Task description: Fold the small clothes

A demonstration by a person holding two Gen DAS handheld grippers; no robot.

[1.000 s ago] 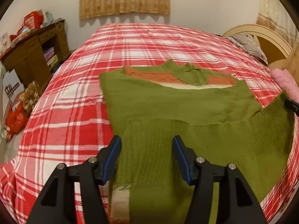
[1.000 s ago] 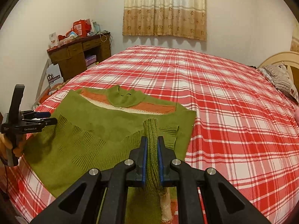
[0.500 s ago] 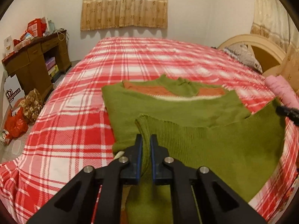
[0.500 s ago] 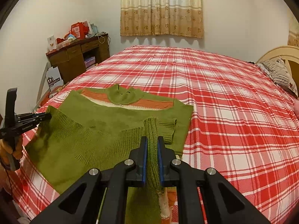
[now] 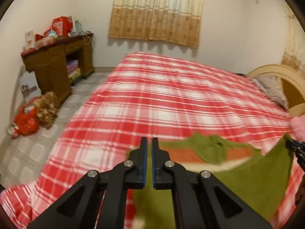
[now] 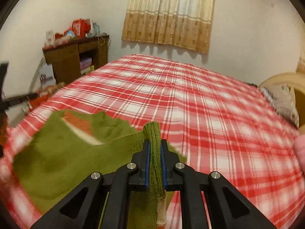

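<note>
A: Where is the work now?

B: On the bed (image 6: 209, 99) with the red plaid cover lies the green sweater (image 6: 57, 152), near the front edge. Its collar and orange stripe lie on the cover, but its lower part hangs between the two grippers. I judge the fold is only in its middle: the hem is raised, not yet laid over the chest, and the later folds are left.

A: And the grippers?

B: The right gripper (image 6: 154, 147) is closed on a ribbed edge of the sweater, which stands up between its blue pads. The left gripper (image 5: 149, 147) has its fingers almost together, with green cloth below them; if it really pinches the cloth, I cannot tell. Both point forward over the bed, above the cover.
</note>
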